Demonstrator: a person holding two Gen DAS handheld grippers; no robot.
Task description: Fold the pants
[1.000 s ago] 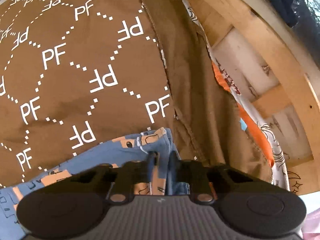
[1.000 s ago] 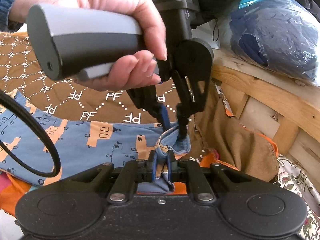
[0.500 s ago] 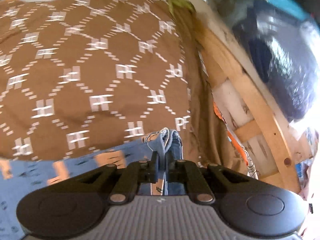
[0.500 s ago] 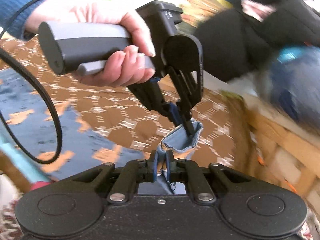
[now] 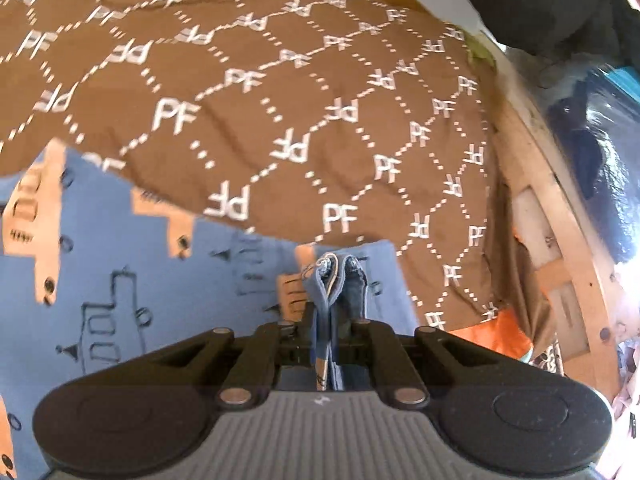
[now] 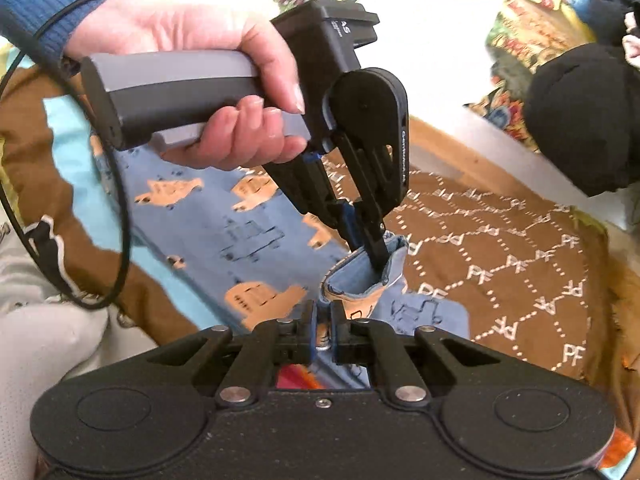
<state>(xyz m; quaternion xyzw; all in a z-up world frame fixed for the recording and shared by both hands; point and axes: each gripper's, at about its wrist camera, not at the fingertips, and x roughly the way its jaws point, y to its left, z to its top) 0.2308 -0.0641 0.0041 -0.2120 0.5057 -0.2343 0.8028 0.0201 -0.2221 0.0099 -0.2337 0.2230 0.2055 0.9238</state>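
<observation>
Early in the fold, by the look of it. Blue printed pants (image 6: 248,236) spread mostly flat across the brown PF-patterned quilt (image 5: 320,120), one end pinched up at two points and raised off the quilt — no crease laid down yet, no second layer visible on the flat part. Probably left to do: carrying the lifted end over the rest, setting it down, squaring the edges, and likely another fold after that.

Left gripper (image 6: 366,244) clamped on the bunched hem (image 5: 336,280), fingers closed tight with folded blue fabric standing up between them in its own view. Held in the left hand (image 6: 208,92) by the grey handle, blue knit cuff at the wrist, tool angled downward and to the right so the fingertips dip into the raised pocket of cloth.

Right gripper (image 6: 323,334) closed on the same end just beside and below the left — thin edge of fabric caught between its blue-lined jaws. Both tools close together, pointed over the quilt toward the wooden frame (image 5: 560,208).
</observation>
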